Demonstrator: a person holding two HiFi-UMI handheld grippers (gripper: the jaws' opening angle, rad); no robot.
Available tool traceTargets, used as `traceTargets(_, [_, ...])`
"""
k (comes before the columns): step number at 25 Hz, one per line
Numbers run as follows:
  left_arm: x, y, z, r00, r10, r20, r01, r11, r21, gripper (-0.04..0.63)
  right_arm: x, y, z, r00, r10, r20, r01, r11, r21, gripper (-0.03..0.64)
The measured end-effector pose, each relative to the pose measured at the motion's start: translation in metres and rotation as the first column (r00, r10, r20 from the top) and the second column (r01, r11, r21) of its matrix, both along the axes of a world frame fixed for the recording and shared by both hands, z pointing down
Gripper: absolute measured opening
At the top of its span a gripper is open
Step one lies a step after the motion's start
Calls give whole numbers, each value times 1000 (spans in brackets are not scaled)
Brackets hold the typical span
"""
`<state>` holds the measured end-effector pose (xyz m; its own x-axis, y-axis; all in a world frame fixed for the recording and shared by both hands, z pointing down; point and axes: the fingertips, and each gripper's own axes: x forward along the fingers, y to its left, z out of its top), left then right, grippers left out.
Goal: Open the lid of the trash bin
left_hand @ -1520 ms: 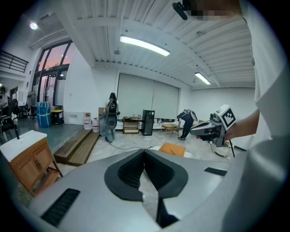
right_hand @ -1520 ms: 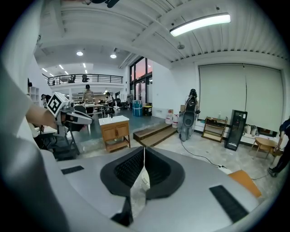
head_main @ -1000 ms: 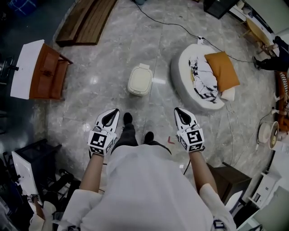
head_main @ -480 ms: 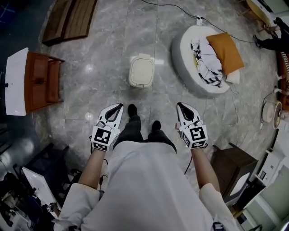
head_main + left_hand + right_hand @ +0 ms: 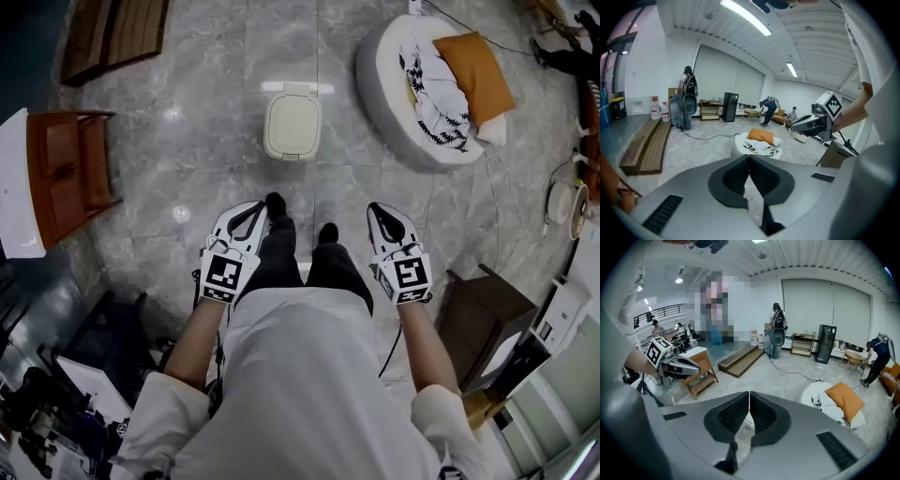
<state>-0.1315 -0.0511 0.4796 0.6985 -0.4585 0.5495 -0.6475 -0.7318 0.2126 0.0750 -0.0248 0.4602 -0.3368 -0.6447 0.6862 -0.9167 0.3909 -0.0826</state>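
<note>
- While the left gripper (image 5: 253, 208) is held out in front of the person, its two jaws are pressed together at the tips. They hold nothing.
- The right gripper (image 5: 381, 210) is the same: its jaws are closed tight with nothing between them.
- Both grippers hang above the floor (image 5: 187, 159), one on each side of the person's shoes (image 5: 276, 203).
- The trash bin (image 5: 292, 131) stands on the floor at 12 o'clock from the person, well apart from both grippers. Its lid (image 5: 293, 117) is down.
- A round bed (image 5: 384, 103) with an orange pillow (image 5: 478, 70) lies at 2 o'clock from the bin. A wooden stand (image 5: 66, 173) sits at 9 o'clock from the bin.
- The job looks not yet begun. The person likely has to step closer and bend low to reach the lid.
- One thing could go wrong. Closed jaws cannot grab the edge of the lid, so they would only poke it or slip off. They need to open first.
- Another thing could go wrong. The bin looks small and light, so a push from the side might slide it away or tip it over.
</note>
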Motion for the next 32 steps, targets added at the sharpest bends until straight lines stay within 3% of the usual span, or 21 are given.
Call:
traceTargets(12, [26,-11,58,999,-3,36,6,998,-70,18,3,-3,27,999,-36,1,36,996,-81,32])
traceTargets(21, [55,-15,96,993,-104,49,109,986,-127,18,21,-17,63,997,-44,56,51,991,-126,32])
traceTargets(32, [88,-9,159,978,-184,103,200,962,-186,18,46,-14,128,983,-141,114,163,963,-216,32])
